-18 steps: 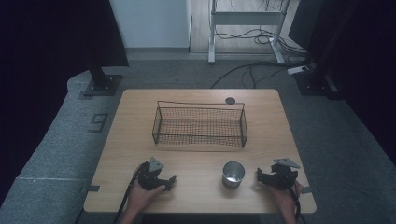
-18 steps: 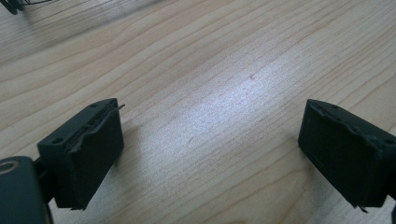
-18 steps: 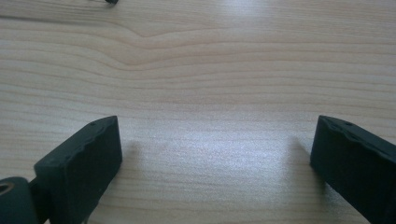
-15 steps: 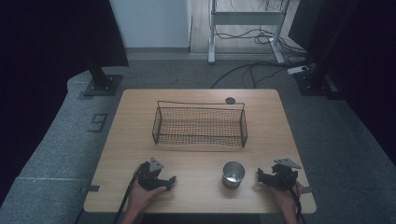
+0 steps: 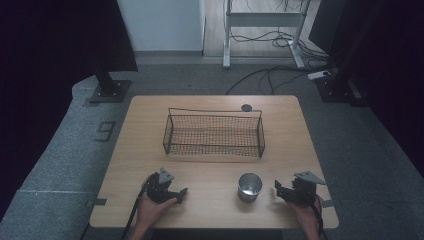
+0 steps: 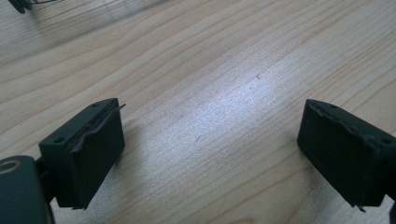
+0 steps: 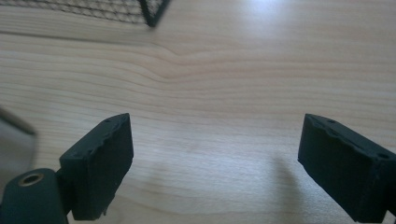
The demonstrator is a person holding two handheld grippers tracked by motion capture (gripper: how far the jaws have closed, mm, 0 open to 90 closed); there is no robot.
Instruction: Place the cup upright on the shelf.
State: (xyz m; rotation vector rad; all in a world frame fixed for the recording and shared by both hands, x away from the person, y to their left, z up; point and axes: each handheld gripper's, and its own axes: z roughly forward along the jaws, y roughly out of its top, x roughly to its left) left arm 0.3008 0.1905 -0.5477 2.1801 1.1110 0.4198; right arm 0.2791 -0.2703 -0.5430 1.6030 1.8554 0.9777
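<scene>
**Both hand-held grippers spread wide at the near edge, cup and basket waiting**

Here is the wooden table point(image 5: 295, 150) from above, and at its centre sits the black wire basket point(image 5: 214, 133), long side facing the person. Just past its far rim, at about one o'clock from the basket, lies a small dark round disc point(image 5: 246, 107).

Down at five o'clock from the basket stands the metal cup point(image 5: 249, 186), upright, mouth open to the camera, well apart from the basket.

The left hand-held gripper point(image 5: 176, 192) sits at the table's seven o'clock, held in a hand point(image 5: 150, 210), pointing toward three o'clock. In the left gripper view its jaws are spread wide with bare wood grain between them, nothing pinched.

The right hand-held gripper point(image 5: 277, 187) is at the table's five o'clock, near the cup at the cup's three o'clock, apart from it. Its jaws are also wide apart in the right gripper view, with a basket corner at the top and a blurred pale edge, perhaps the cup, at far left.
</scene>
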